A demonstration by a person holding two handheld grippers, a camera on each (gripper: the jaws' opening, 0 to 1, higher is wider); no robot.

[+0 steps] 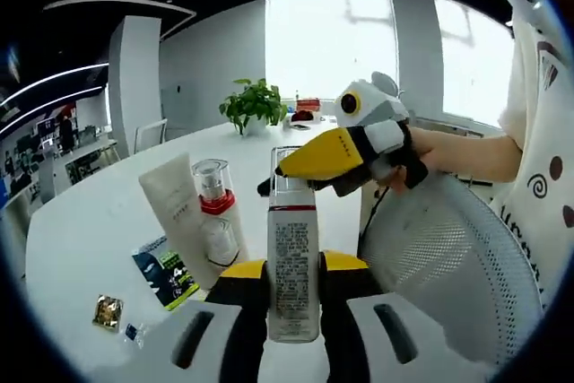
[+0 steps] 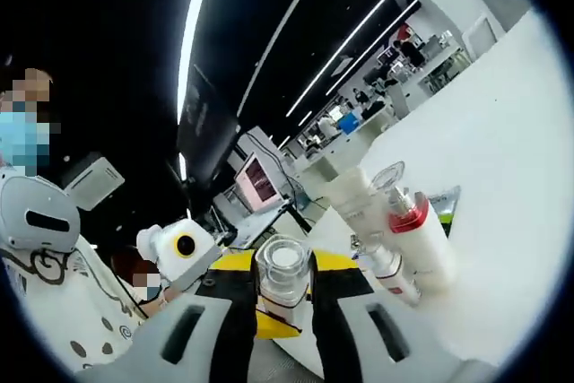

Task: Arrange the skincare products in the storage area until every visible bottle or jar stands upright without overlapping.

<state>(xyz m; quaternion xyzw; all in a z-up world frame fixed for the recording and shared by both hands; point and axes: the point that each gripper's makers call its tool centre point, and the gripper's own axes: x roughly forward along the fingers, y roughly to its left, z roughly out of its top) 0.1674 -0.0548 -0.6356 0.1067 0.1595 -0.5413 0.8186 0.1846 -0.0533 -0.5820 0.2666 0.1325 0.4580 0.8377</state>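
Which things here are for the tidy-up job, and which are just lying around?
For the job: tall bottle held in the left claw, red-collared pump bottle, white tube, right claw.

Just lying about: potted plant, gold packet, leaflet.

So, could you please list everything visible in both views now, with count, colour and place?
held bottle: 1, white, clear cap, between both tools
tube: 1, white, on table beside pump bottle
pump bottle: 1, white, red collar, standing on table
small bottle: 1, white, red band, by pump bottle
leaflet: 1, green and dark, flat on table
sachet: 1, gold, on table
plant: 1, green, far on table
chair: 1, white mesh
table: 1, white
left tool: shut on held bottle's body
right tool: shut on its cap
hand: 1, holding right tool
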